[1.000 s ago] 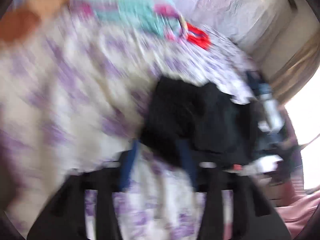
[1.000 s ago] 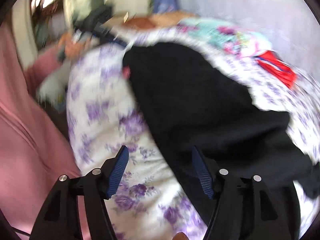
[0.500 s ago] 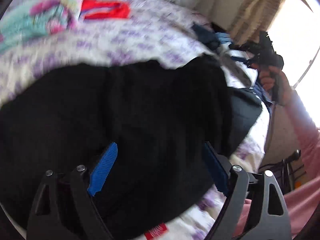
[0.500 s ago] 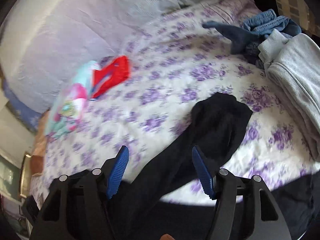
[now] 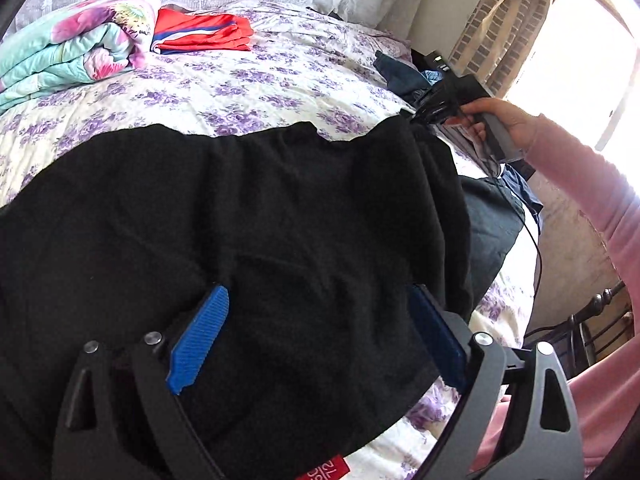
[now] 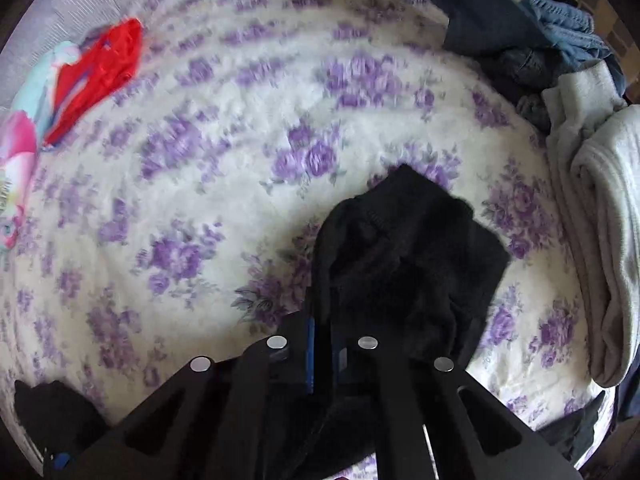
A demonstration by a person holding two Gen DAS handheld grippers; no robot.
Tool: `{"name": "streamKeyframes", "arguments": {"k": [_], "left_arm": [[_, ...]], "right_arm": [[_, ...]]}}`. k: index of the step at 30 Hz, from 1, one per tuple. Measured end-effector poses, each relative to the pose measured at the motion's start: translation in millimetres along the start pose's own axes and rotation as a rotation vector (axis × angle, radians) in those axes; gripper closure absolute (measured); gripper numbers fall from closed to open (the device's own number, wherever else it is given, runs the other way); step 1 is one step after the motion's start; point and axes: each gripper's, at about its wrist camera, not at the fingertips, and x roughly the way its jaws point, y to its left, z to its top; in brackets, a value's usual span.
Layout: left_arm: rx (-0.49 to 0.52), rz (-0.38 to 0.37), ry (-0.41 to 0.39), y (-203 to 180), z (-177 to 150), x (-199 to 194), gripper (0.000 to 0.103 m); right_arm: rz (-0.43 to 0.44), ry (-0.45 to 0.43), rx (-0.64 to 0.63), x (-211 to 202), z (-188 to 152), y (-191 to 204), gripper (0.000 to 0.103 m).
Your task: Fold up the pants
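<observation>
Pants (image 5: 248, 216) black on bed, L fingers (image 5: 320, 340) opening wide over fabric, R fingers (image 6: 324, 340) pinching leg end.

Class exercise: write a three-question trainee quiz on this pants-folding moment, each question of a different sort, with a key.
1. True or false: the right hand-held gripper is shut on the black pants.
2. Which garment lies beside the floral quilt? A) a red one B) a yellow one C) a green one
3. Fill in: the left hand-held gripper has its jaws ____ above the pants.

Key: 1 true; 2 A, the red garment; 3 opening, pads clear of the cloth.
</observation>
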Motion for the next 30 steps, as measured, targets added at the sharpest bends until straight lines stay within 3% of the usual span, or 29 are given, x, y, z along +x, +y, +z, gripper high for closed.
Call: {"name": "streamKeyframes", "arguments": {"k": [6, 9, 12, 14, 17, 19, 20, 21, 22, 24, 27, 30], "left_arm": [[-0.009, -0.009, -0.001, 2.8, 0.4, 0.4, 0.013], [0.009, 0.007, 0.002, -1.2, -0.3, 1.9, 0.012], [0.029, 0.025, 0.005, -5.4, -1.0, 3.4, 0.01], [0.036, 0.033, 0.006, -6.6, -0.8, 4.1, 0.01], [0.048, 0.048, 0.007, -8.7, -1.3, 5.0, 0.01], [0.055, 0.059, 0.009, -10.3, -0.8, 6.0, 0.009], [0.059, 0.064, 0.009, -11.1, -1.2, 6.5, 0.009], [0.063, 0.068, 0.009, -11.9, -1.4, 7.1, 0.009], [0.068, 0.074, 0.01, -12.8, -1.6, 7.8, 0.008], [0.078, 0.084, 0.013, -14.5, -1.6, 9.3, 0.007], [0.106, 0.112, 0.02, -19.2, -2.0, 12.8, 0.005], [0.13, 0.147, 0.024, -23.7, -2.6, 15.9, 0.005]], "right_arm": [[0.312, -0.343, 0.09, -138.2, -33.6, -56.9, 0.098], [0.43, -0.517, 0.158, -199.9, -76.3, -107.0, 0.098], [0.502, -0.625, 0.266, -213.8, -132.8, -165.0, 0.098], [0.542, -0.606, 0.39, -185.7, -175.2, -205.1, 0.098], [0.515, -0.458, 0.552, -105.1, -229.7, -253.0, 0.094], [0.461, -0.373, 0.622, -67.2, -258.0, -271.0, 0.097], [0.502, -0.37, 0.647, -56.3, -272.4, -281.1, 0.096], [0.538, -0.381, 0.656, -56.2, -282.7, -284.5, 0.09], [0.55, -0.399, 0.653, -62.9, -289.6, -288.3, 0.071], [0.497, -0.47, 0.592, -87.4, -294.1, -288.1, 0.043], [0.354, -0.551, 0.414, -122.7, -277.2, -277.4, 0.043], [0.263, -0.556, 0.308, -123.6, -249.0, -270.7, 0.043]]}}
